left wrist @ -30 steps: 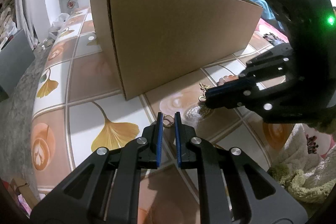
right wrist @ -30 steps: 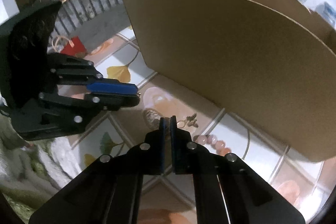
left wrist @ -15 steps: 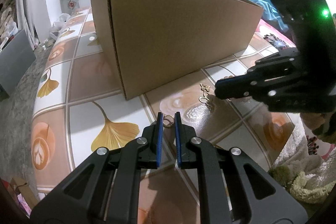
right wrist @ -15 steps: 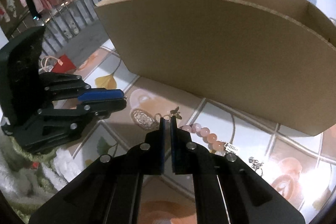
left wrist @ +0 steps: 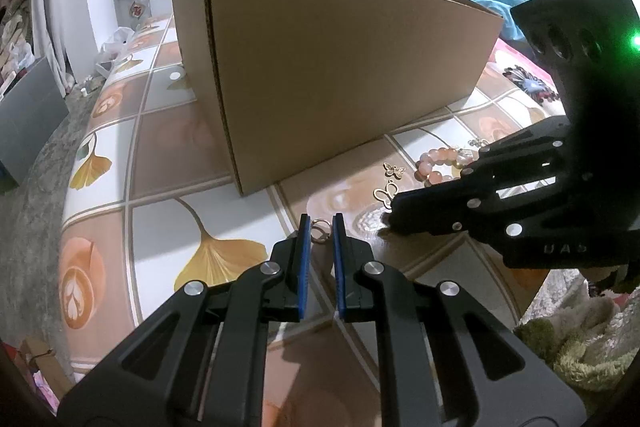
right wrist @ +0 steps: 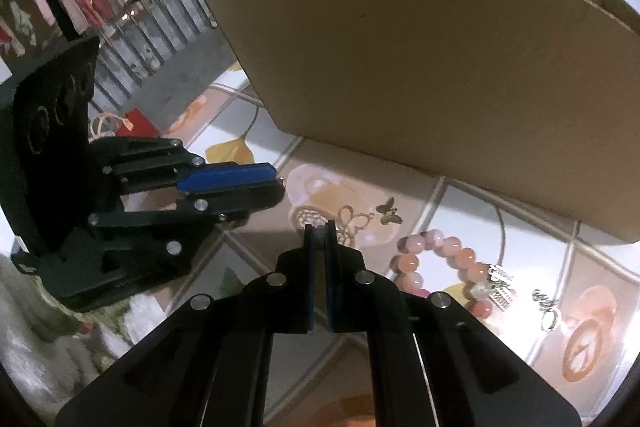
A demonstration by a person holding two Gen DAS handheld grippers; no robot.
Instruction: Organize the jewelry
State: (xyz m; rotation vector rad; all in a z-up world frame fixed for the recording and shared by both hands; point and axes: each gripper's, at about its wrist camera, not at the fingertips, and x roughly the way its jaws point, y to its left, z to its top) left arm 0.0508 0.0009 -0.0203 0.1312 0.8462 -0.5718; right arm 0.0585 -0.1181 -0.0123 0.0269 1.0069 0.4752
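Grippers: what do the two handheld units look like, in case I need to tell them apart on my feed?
Both look alike: the left gripper and the right gripper have matte black linkage arms with silver round pivot pins and blue pads lining the inner finger faces. The right unit's black housing shows round recesses, a green light and faint raised lettering underneath. No cables or sleeves show.

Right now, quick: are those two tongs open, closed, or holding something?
Left tongs: closed on a ring.
Right tongs: closed, apparently empty, tips by a butterfly charm.
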